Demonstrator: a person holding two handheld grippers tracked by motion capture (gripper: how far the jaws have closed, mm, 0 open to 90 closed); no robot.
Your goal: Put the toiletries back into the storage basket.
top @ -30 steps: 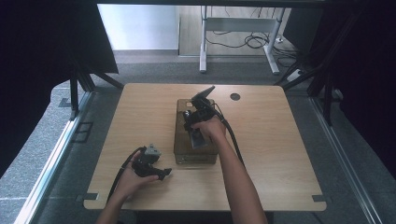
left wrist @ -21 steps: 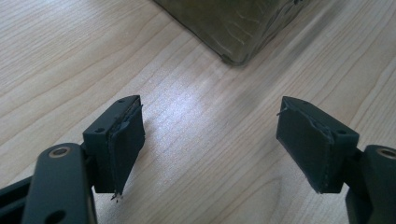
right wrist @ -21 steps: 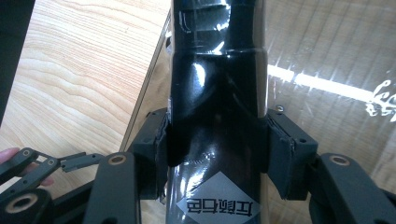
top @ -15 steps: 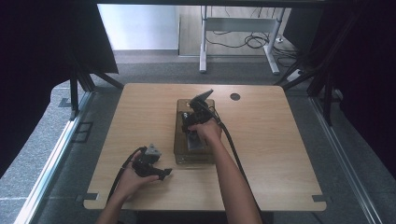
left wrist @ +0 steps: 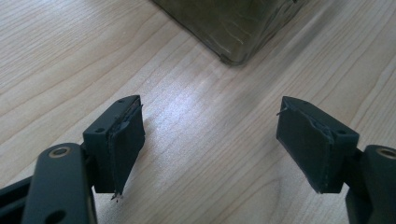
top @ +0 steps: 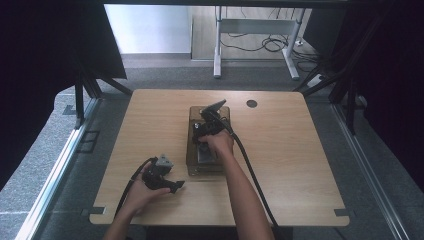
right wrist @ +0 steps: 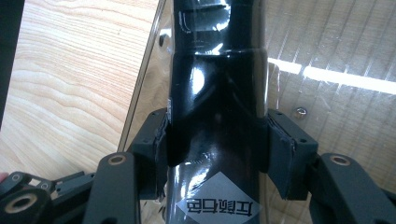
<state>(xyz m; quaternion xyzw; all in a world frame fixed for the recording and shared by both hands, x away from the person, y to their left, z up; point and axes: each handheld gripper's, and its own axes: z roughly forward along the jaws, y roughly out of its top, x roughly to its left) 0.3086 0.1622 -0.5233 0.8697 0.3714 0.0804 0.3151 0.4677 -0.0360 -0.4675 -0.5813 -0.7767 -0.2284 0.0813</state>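
The right tongs (right wrist: 215, 154) are clamped on a glossy black bottle (right wrist: 217, 93), a pad pressed to each side, a grey diamond label just below the grip; in the high view bottle (top: 213, 107) and right tongs (top: 205, 131) sit at frame centre over a clear tray (top: 192, 150); the left tongs (left wrist: 210, 140) stand wide apart with nothing between, resting low left on the table (top: 300, 150), a tray corner (left wrist: 233, 28) just ahead at the upper centre of their view.

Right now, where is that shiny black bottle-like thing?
The black bottle sits clamped between the right gripper jaws, over the clear tray at the table's middle in the high view, the left gripper resting nearer the front left.
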